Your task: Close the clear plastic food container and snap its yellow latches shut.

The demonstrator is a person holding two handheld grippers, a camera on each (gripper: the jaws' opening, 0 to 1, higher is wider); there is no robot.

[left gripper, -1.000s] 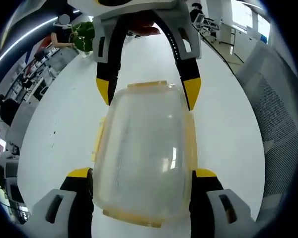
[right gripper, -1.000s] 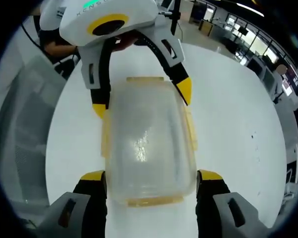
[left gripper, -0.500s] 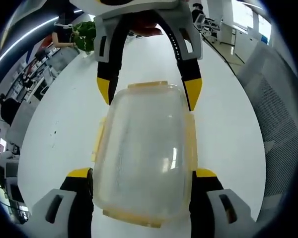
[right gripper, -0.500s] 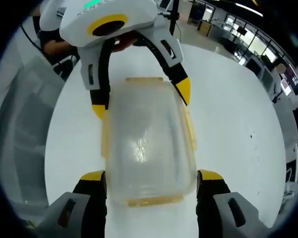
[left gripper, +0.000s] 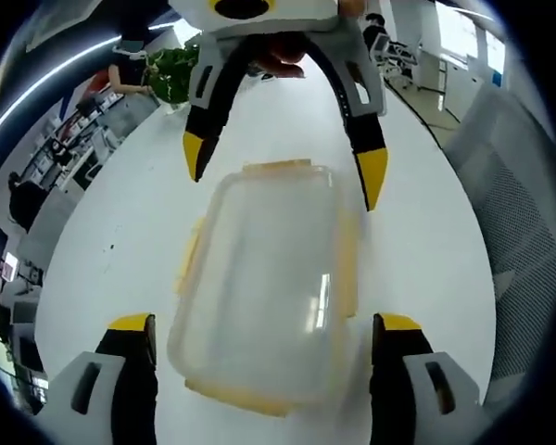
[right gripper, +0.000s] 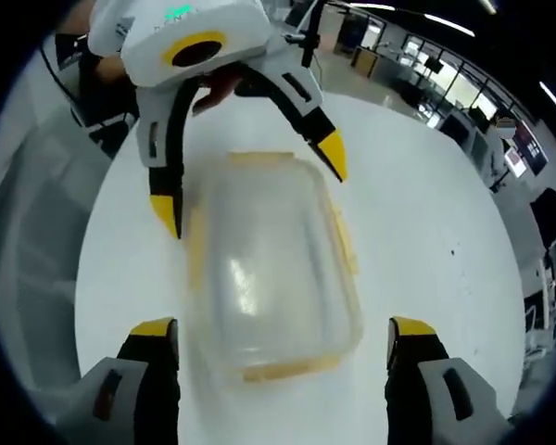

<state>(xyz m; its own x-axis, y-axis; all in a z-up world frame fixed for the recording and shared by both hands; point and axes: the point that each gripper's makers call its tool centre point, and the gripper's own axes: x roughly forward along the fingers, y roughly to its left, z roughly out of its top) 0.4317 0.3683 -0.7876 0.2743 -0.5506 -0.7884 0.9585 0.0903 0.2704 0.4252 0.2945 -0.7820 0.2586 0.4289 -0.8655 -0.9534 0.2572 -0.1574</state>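
1. Left gripper view: left tool point(left gripper: 264, 348) jaws spread apart, clear of the container point(left gripper: 264, 287), which lies lid-on on the white counter point(left gripper: 426, 232).
2. Right tool point(right gripper: 283, 357) faces it from the opposite end, also spread, gripping nothing.
3. Container's long axis runs tool to tool; yellow latches point(right gripper: 343, 246) line its edges.
4. Open office beyond.

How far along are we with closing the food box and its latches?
Done: the lid sits on the clear box, which rests on the white table. The yellow latches along its edges look folded against the sides, though blur hides whether each has snapped. In hand: nothing; the left claw and right claw are both open, apart from the box. Left: check each latch.
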